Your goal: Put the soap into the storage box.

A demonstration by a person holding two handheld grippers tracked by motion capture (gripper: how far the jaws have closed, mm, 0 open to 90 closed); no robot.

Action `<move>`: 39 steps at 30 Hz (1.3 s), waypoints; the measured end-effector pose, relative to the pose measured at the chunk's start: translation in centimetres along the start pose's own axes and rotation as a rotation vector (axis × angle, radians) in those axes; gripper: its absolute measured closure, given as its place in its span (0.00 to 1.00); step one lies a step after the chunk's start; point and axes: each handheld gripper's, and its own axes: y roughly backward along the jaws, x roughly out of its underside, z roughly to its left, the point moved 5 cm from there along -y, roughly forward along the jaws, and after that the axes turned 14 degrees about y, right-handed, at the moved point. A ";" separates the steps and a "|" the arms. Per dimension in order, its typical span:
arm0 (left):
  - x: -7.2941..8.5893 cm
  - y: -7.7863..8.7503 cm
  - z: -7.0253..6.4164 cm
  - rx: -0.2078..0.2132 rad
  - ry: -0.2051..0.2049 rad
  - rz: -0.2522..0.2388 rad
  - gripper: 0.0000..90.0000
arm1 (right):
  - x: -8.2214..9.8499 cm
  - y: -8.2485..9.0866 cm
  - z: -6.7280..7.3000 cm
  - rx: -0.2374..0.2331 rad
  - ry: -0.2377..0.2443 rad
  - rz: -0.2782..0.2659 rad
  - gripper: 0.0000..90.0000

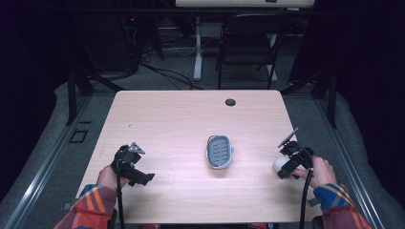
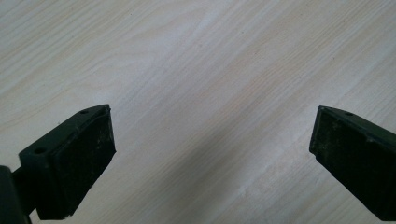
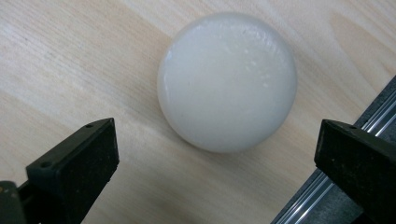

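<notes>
Presently, the right tongs (image 3: 215,140) are hovering open over a round white glossy ball (image 3: 227,81) lying on the pale wooden table (image 1: 181,119). The left tongs (image 2: 212,149) are gaping open over bare tabletop, gripping nothing.

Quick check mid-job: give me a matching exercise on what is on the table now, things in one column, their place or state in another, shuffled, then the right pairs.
Things:
1. white round object
2. grey slotted dish
3. left gripper
4. round hole in the table

Places or states:
A. open over bare wood
B. middle of the table
C. near the table's far edge
D. by the right edge, in front of the open right gripper

Pairs: 1-D, 2-B, 3-A, 4-C
</notes>
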 end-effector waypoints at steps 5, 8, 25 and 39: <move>0.0 0.0 0.0 0.000 -0.002 0.002 0.00 | -0.5 -0.1 -0.2 0.001 -0.005 -0.010 0.00; 0.0 0.0 0.0 0.001 -0.003 0.002 0.00 | -0.9 -0.2 -0.5 -0.005 -0.001 -0.013 0.00; 0.0 0.0 -0.1 0.006 -0.007 0.004 0.00 | -2.0 -0.9 -1.2 -0.027 0.012 0.016 0.15; 0.0 0.0 -0.1 0.011 -0.008 0.005 0.00 | -2.3 -1.8 -1.4 -0.035 -0.012 0.043 0.22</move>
